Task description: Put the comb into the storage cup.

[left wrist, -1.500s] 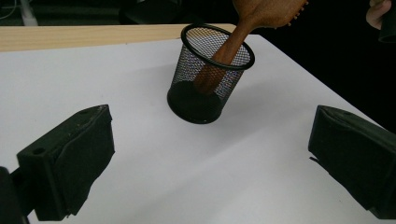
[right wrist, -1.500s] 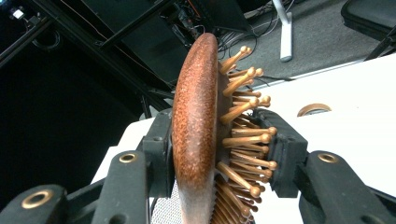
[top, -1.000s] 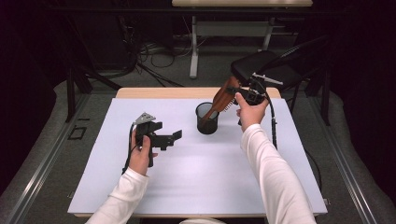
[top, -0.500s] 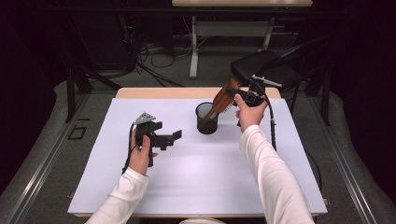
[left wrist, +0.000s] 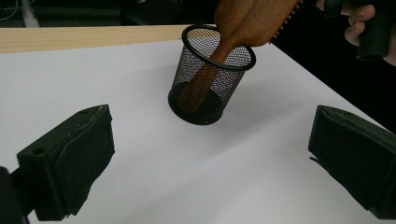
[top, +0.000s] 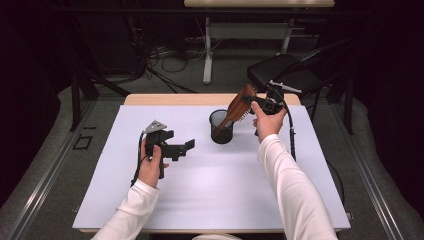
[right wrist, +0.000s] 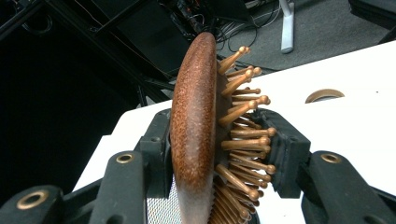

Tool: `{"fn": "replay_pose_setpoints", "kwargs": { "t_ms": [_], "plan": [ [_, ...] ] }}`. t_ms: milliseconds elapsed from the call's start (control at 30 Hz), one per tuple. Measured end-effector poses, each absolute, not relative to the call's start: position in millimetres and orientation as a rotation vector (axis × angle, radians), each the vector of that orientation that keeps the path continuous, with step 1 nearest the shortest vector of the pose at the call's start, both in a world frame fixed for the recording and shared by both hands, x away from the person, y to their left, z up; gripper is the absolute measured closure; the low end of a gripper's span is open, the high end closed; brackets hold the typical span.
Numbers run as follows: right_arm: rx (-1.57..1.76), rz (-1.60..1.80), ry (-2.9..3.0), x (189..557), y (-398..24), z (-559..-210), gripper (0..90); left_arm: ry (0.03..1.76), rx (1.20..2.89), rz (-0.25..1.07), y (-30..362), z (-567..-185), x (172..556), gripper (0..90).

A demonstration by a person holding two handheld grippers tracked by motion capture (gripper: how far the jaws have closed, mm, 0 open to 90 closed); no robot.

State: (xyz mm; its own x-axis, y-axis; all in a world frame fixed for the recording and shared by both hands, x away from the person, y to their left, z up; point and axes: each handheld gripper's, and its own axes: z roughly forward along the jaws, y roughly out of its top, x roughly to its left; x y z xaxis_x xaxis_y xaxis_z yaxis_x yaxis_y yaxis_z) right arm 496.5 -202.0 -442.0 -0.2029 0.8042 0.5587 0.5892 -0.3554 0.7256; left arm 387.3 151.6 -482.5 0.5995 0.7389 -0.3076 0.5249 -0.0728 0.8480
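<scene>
A wooden hairbrush [top: 239,106] leans tilted in a black mesh cup [top: 221,127], its handle down inside the cup. My right gripper [top: 248,101] is shut on the brush head: in the right gripper view one pad lies on the brush's smooth back [right wrist: 194,126] and the other against its bristle pins. Those jaws have just eased open slightly, with the brush still between them. My left gripper [top: 186,147] hovers open over the white sheet, left of the cup, with nothing between its fingers. In the left gripper view the cup [left wrist: 205,88] and the brush [left wrist: 243,23] lie ahead of it.
The white sheet [top: 200,200] covers a wooden table whose far edge [top: 165,99] shows behind it. A black chair [top: 285,75] stands beyond the far right corner. Cables and a table leg lie on the floor behind.
</scene>
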Motion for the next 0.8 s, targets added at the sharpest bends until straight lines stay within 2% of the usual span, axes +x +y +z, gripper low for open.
{"fn": "replay_pose_setpoints", "kwargs": {
  "t_ms": [800],
  "plan": [
    [1.844, 1.574, 1.671, 495.9, -207.5, -442.6, 46.0, 1.047, 1.741, 0.251, 151.2, -483.6, 387.8, 0.4]
  ]
}}
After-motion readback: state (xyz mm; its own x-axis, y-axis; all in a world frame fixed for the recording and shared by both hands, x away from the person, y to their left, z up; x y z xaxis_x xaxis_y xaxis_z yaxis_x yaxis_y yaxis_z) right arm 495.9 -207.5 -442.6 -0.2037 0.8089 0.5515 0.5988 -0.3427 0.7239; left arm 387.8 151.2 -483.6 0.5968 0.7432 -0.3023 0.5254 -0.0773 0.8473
